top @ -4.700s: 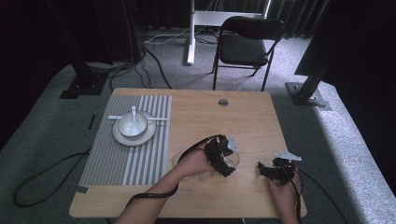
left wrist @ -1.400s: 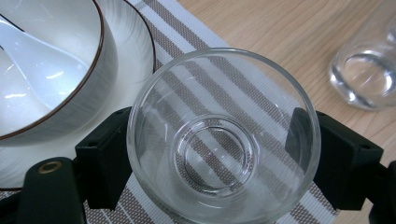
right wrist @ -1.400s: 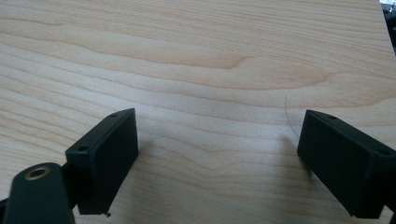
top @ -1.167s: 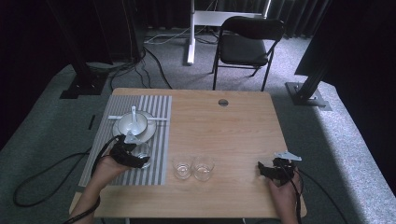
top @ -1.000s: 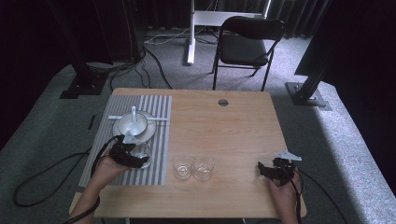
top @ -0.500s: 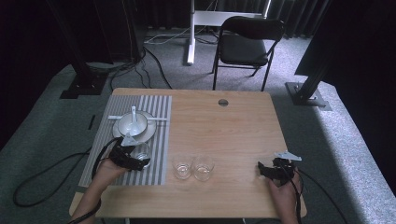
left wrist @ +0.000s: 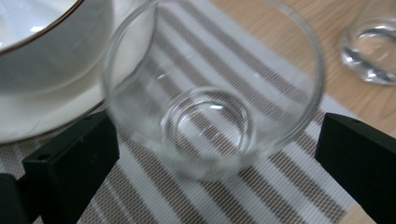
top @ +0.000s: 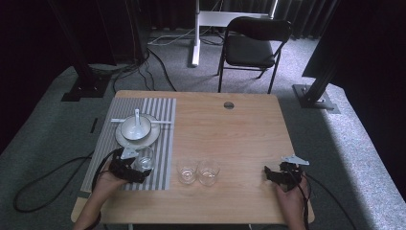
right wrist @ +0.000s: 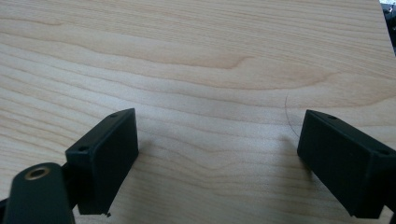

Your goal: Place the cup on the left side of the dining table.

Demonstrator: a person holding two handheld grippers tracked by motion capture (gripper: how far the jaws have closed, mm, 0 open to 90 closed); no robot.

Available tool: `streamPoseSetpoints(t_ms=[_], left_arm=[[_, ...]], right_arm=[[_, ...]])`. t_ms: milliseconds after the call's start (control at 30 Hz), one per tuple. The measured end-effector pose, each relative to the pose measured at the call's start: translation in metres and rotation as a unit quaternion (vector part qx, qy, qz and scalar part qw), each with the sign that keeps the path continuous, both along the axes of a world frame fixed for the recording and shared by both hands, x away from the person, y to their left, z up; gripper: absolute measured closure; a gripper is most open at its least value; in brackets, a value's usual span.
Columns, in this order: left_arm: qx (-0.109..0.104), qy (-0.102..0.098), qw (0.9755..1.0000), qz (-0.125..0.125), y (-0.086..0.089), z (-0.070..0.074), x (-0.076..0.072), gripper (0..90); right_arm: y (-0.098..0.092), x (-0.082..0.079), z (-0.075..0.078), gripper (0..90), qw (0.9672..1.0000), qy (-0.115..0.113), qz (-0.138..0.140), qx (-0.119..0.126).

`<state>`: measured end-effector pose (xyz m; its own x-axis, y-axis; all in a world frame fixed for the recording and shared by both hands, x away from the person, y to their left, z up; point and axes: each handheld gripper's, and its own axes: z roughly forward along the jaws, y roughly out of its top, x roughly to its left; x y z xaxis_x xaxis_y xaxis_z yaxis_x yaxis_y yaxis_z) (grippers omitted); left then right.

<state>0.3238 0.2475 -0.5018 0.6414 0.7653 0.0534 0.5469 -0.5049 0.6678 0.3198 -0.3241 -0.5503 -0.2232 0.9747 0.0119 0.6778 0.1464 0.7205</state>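
Left gripper (top: 136, 167) at the near left part of the table (top: 239, 124), over the striped mat (top: 165, 143). Its jaws have just been opening and now stand wide apart, one on each side of an empty glass (left wrist: 210, 93). In the left gripper view a gap shows between each black jaw and the wall of the glass, so the pads do not press on it. The glass stands upright on the mat, mouth up, near the mat's near edge and just beside the white plate (top: 125, 140). The plate carries a white bowl (top: 135, 127) with a spoon (top: 138, 117) in it; in the left gripper view the bowl (left wrist: 51, 42) and the plate (left wrist: 42, 116) lie close to the glass, whether touching cannot be told.

Two more empty glasses stand upright on the bare wood to the right of the mat, near the table's near edge: one (top: 187, 171) just beside the mat's edge, the other (top: 208, 171) right next to it. One of them shows at the upper right of the left gripper view.

Right gripper (top: 272, 175) near the near right corner of the table, held in the person's right hand (top: 289, 196). Its jaws stand wide open over bare wood, with nothing between them, well apart from all three glasses.

A dark round hole (top: 229, 105) lies near the far edge of the table.
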Motion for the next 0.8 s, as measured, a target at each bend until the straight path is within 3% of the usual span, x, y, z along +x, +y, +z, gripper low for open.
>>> streamPoseSetpoints(t_ms=[200, 367, 467, 567, 667, 767, 800], left_arm=[[-0.012, -0.02, 0.9994, 0.027, 0.014, -0.008, -0.007, 0.2], [-0.014, -0.025, 0.9985, 0.047, 0.023, -0.011, -0.01, 0.2], [-0.003, -0.026, 0.9968, 0.075, 0.03, -0.016, -0.016, 0.2], [0.014, -0.025, 0.9935, 0.11, 0.034, -0.019, -0.02, 0.2], [-0.015, -0.023, 0.9924, 0.12, 0.04, -0.022, -0.025, 0.2], [-0.012, -0.028, 0.9911, 0.13, 0.044, -0.024, -0.027, 0.2], [-0.02, -0.025, 0.9894, 0.141, 0.048, -0.027, -0.029, 0.2]], right_arm=[[0.0, 0.0, 0.0, 11.9, 1.0, 0.0, 0.0, 0.0], [0.0, 0.0, 0.0, 11.8, 1.0, 0.0, 0.0, 0.0], [0.0, 0.0, 0.0, 11.9, 1.0, 0.0, 0.0, 0.0], [0.0, 0.0, 0.0, 11.9, 1.0, 0.0, 0.0, 0.0], [0.0, 0.0, 0.0, 11.9, 1.0, 0.0, 0.0, 0.0], [0.0, 0.0, 0.0, 11.9, 1.0, 0.0, 0.0, 0.001], [0.0, 0.0, 0.0, 11.9, 1.0, 0.0, 0.0, 0.001]])
